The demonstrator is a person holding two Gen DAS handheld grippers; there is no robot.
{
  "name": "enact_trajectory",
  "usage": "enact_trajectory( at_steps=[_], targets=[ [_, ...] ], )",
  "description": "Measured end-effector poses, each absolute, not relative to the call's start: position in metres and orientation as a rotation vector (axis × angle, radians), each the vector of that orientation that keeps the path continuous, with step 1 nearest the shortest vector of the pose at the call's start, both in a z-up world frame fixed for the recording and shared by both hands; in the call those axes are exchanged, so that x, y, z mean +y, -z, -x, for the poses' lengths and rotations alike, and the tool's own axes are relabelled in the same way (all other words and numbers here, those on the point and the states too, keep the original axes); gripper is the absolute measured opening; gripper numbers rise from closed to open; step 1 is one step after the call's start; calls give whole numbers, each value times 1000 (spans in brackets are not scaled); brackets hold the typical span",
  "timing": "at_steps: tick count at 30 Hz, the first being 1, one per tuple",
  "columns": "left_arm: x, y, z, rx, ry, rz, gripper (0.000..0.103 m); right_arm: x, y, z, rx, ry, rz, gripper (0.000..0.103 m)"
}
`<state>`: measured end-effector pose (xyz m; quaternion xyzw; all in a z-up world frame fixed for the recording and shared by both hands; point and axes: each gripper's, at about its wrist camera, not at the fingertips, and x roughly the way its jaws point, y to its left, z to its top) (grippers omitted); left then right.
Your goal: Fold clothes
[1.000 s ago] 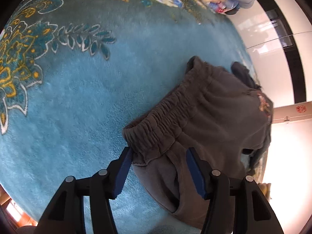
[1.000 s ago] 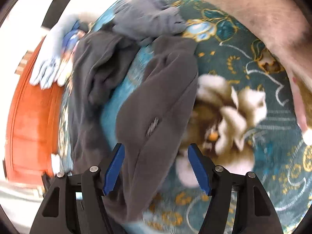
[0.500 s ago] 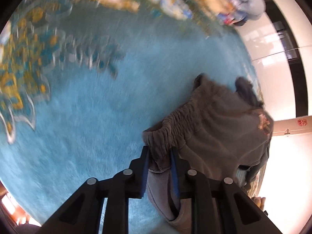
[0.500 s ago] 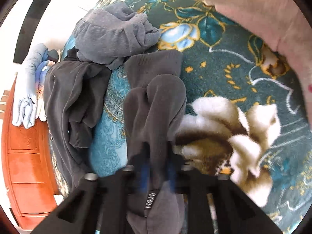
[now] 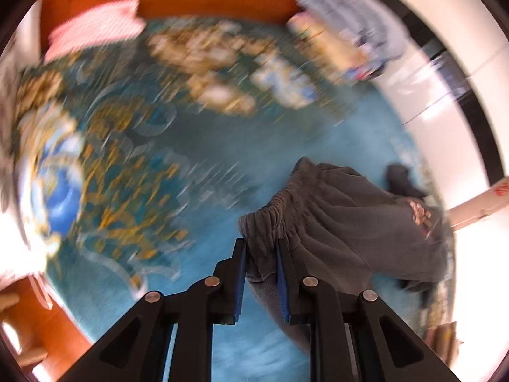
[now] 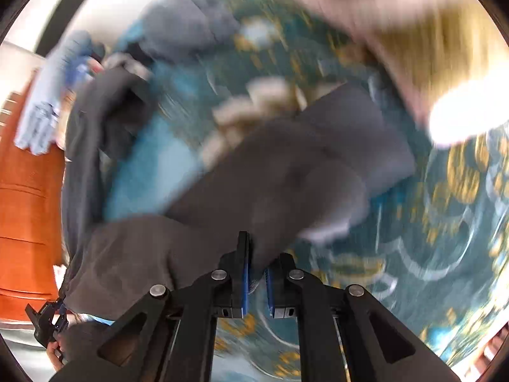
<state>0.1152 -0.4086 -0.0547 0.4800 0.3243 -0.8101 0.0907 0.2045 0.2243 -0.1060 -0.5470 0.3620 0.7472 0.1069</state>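
My left gripper (image 5: 261, 250) has just closed its blue pads on the gathered waistband of the grey trousers (image 5: 343, 222), which spread toward two o'clock over the teal floral blanket (image 5: 197, 172). My right gripper (image 6: 257, 262) is pinched shut on a trouser leg (image 6: 286, 172) stretching toward one o'clock.

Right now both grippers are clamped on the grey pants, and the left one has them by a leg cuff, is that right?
Not quite. The left gripper is shut on the grey pants at the gathered elastic waistband, not a leg cuff, as the left wrist view shows. The right gripper is clamped on the fabric too.
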Motion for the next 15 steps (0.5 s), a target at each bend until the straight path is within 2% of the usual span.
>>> enact_trajectory(
  at_steps=[6, 7, 9, 11, 15],
  targets=[
    [-408, 68, -120, 1018, 2361, -1438, 19, 229, 98, -199, 1081, -2227, 1648, 11],
    [-408, 65, -116, 1012, 2368, -1438, 20, 229, 93, -196, 1065, -2241, 1661, 16],
    [-408, 63, -111, 1015, 2354, -1461, 23, 228, 83, -194, 1028, -2258, 1691, 41],
    [-408, 62, -107, 1020, 2336, -1486, 25, 229, 69, -198, 976, -2276, 1714, 51],
    [-420, 52, -103, 1015, 2234, -1477, 29, 234, 34, -208, 894, -2370, 1662, 53]
  ],
)
